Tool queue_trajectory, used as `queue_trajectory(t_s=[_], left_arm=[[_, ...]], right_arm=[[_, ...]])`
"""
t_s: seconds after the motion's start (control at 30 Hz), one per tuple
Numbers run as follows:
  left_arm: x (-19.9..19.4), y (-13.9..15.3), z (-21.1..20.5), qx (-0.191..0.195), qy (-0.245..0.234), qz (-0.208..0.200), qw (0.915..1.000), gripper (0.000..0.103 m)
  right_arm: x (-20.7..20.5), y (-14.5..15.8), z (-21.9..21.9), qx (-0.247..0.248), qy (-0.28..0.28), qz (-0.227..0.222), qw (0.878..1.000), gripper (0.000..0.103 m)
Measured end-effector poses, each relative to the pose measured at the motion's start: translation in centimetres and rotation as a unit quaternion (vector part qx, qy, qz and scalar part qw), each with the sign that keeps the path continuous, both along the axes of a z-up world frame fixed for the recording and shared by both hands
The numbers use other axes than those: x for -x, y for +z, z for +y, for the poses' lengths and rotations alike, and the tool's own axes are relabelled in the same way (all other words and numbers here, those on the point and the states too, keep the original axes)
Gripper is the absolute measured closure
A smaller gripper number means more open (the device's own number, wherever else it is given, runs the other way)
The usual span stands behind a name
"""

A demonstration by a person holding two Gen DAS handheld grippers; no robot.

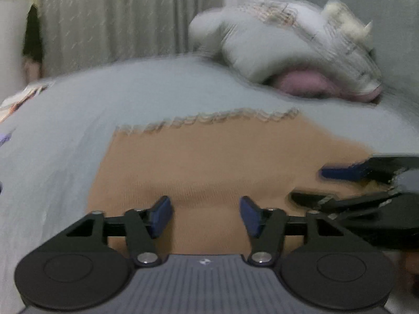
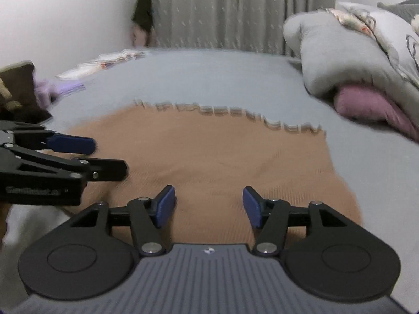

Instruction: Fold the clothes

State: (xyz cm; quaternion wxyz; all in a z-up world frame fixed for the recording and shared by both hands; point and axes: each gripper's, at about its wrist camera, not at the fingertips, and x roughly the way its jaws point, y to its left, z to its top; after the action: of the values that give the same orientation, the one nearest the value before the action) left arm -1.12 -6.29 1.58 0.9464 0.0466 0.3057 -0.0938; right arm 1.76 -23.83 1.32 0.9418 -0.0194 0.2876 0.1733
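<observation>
A tan knit garment point(image 1: 209, 157) with a pale scalloped trim along its far edge lies spread flat on the grey bed; it also shows in the right wrist view point(image 2: 222, 151). My left gripper point(image 1: 206, 216) is open and empty, just above the garment's near part. My right gripper point(image 2: 208, 206) is open and empty, also over the near part. Each gripper shows in the other's view: the right gripper point(image 1: 340, 185) at the left view's right edge, the left gripper point(image 2: 99, 154) at the right view's left edge, both open over the garment.
The grey bed sheet point(image 2: 209, 73) surrounds the garment. A bundled grey duvet with a pink pillow point(image 2: 366, 102) lies at the back right. A brown item point(image 2: 18, 91), a lilac cloth point(image 2: 52, 89) and folded clothes point(image 2: 104, 60) lie at the left. Curtains point(image 2: 235, 10) hang behind.
</observation>
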Motion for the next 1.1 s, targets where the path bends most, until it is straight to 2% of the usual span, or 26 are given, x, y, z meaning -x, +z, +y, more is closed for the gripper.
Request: queue_trajectory(t_s=[0.1, 0.13, 0.23, 0.47, 0.53, 0.57, 0.6, 0.67, 0.73, 0.77, 0.83, 0.87, 0.9, 0.93, 0.97, 1.03, 1.1], left_arm=[[0.1, -0.3, 0.9, -0.001, -0.006, 0.003, 1.0, 0.066], [0.0, -0.3, 1.3, 0.003, -0.005, 0.006, 1.0, 0.072], [-0.3, -0.1, 2.7, 0.02, 0.001, 0.017, 0.9997, 0.082], [-0.1, 1.3, 5.2, 0.053, 0.015, 0.034, 0.9979, 0.084], [0.0, 2.1, 6.0, 0.054, 0.037, 0.03, 0.9974, 0.084], [0.1, 2.6, 6.4, 0.052, 0.051, 0.026, 0.997, 0.083], [0.1, 3.1, 6.6, 0.045, 0.062, 0.015, 0.9969, 0.077], [0.2, 4.2, 6.8, 0.027, 0.079, -0.015, 0.9964, 0.071], [0.3, 4.8, 6.5, 0.028, 0.063, -0.037, 0.9969, 0.066], [0.2, 4.8, 6.2, 0.033, 0.048, -0.042, 0.9974, 0.065], [-0.6, 3.9, 5.2, 0.033, 0.024, -0.028, 0.9988, 0.057], [-1.0, 3.1, 4.9, 0.027, 0.022, -0.017, 0.9993, 0.055], [-1.4, 2.2, 4.7, 0.019, 0.024, -0.006, 0.9995, 0.053], [-1.8, 1.2, 4.5, 0.01, 0.027, 0.005, 0.9996, 0.05], [-1.8, 1.0, 4.5, 0.006, 0.026, 0.009, 0.9996, 0.05], [-1.5, 1.4, 4.9, 0.002, 0.02, 0.007, 0.9998, 0.049], [-1.1, 2.5, 6.3, 0.024, 0.031, 0.01, 0.9992, 0.051]], right_arm=[[-0.6, 0.3, -1.9, -0.012, 0.032, 0.02, 0.999, 0.042], [-0.7, 0.4, -2.7, -0.014, 0.039, 0.025, 0.999, 0.042], [-1.2, 0.3, -5.8, -0.038, 0.06, 0.04, 0.997, 0.041], [-2.1, 0.9, -10.8, -0.075, 0.058, 0.073, 0.993, 0.046], [-2.3, 1.3, -11.1, -0.084, 0.056, 0.086, 0.991, 0.046], [-2.4, 1.6, -11.2, -0.087, 0.052, 0.091, 0.991, 0.045], [-2.5, 2.0, -11.4, -0.095, 0.044, 0.095, 0.99, 0.045], [-2.3, 2.7, -11.8, -0.1, 0.0, 0.086, 0.991, 0.038], [-1.9, 3.4, -11.7, -0.095, -0.045, 0.059, 0.993, 0.024], [-1.9, 3.2, -11.3, -0.1, -0.044, 0.057, 0.992, 0.023], [-2.2, 2.5, -10.3, -0.113, -0.031, 0.064, 0.991, 0.019], [-2.4, 1.8, -9.7, -0.104, -0.031, 0.073, 0.991, 0.017], [-2.7, 1.1, -9.1, -0.087, -0.034, 0.084, 0.992, 0.012], [-2.8, -0.4, -8.0, -0.049, -0.043, 0.086, 0.994, 0.003], [-2.8, -1.4, -7.7, -0.043, -0.052, 0.088, 0.994, 0.002], [-3.1, -1.3, -8.5, -0.073, -0.063, 0.107, 0.99, 0.002], [-3.4, -0.3, -9.0, -0.067, -0.054, 0.132, 0.988, 0.002]])
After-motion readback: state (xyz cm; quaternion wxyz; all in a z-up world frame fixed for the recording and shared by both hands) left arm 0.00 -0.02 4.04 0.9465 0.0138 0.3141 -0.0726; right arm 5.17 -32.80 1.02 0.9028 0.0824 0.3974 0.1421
